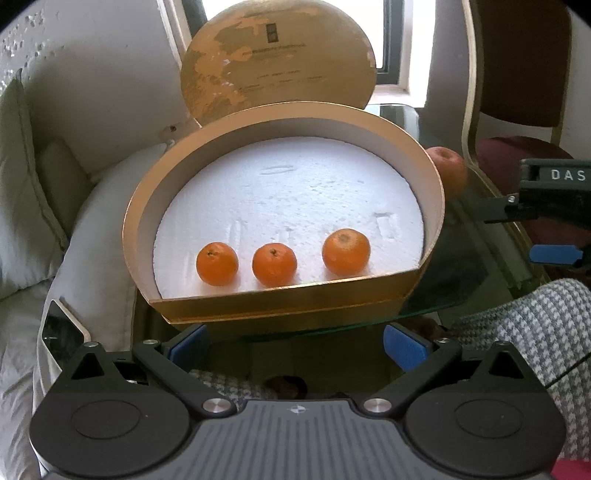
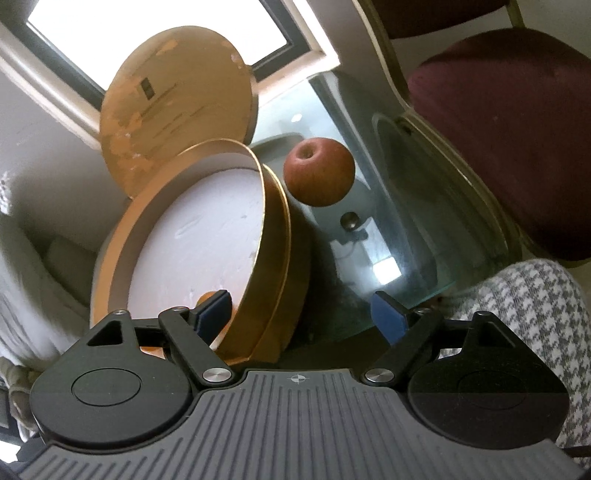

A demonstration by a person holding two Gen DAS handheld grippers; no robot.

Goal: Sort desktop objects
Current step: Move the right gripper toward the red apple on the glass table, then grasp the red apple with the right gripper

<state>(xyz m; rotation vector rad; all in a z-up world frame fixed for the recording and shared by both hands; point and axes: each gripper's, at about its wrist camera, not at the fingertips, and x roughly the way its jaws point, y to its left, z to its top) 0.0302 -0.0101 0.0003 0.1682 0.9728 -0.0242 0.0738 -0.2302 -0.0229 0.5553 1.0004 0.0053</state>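
A round gold box point(image 1: 436, 192) with a white foam floor holds three oranges in a row: left point(image 1: 217, 263), middle point(image 1: 274, 264), right point(image 1: 345, 251). Its worn gold lid point(image 1: 277, 59) stands upright behind it. A red apple point(image 2: 318, 170) rests on the glass table point(image 2: 406, 229) to the right of the box point(image 2: 273, 236). My left gripper point(image 1: 295, 345) hangs open in front of the box, nothing between its blue pads. My right gripper point(image 2: 304, 314) is open over the box's right edge, its fingers wide apart and empty. It also shows at the right edge of the left wrist view point(image 1: 546, 229).
A chair with a dark red seat point(image 2: 509, 122) stands past the table's far right. White cushions point(image 1: 92, 229) lie to the left of the box. A houndstooth sleeve or lap point(image 2: 532, 317) sits at the near right. A window point(image 2: 155, 33) is behind the lid.
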